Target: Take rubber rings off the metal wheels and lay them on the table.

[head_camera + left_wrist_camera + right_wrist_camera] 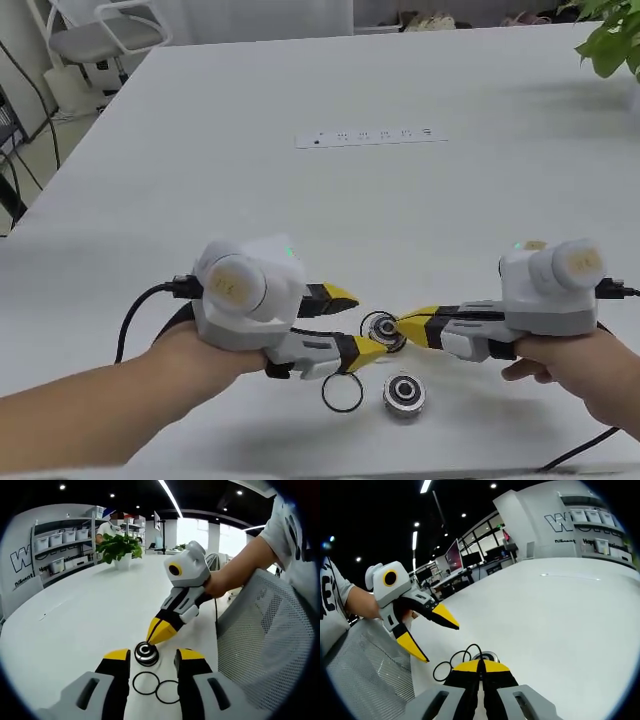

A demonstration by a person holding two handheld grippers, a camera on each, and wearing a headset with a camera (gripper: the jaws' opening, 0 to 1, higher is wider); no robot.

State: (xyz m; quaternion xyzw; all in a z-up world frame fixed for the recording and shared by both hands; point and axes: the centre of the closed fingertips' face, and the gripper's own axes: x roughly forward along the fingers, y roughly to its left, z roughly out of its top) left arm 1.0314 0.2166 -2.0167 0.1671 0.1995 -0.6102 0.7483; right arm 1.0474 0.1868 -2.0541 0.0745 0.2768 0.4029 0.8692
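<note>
The left gripper (353, 322) is held low over the white table (250, 180). Its two yellow-tipped jaws are spread wide apart, and nothing is gripped by them. A small metal wheel (146, 653) is seen on the table right at the tips of those jaws, in line with the gap. The right gripper (480, 666) is pointed at the wheel from the other side. Its jaws are pressed tight together, and their tips are set against the wheel's edge. Whether a bit of rubber is pinched between them cannot be told. In the left gripper view, two black rubber rings (146, 682) are seen lying flat on the table, side by side and touching. They are close to the wheel, on the side nearer the left gripper. In the head view, a second wheel (404, 393) is seen near the table's front edge, with one ring just beside it. Far back on the table a long white power strip (370, 136) is laid, and a green plant (612, 40) is seen at the far right corner.
</note>
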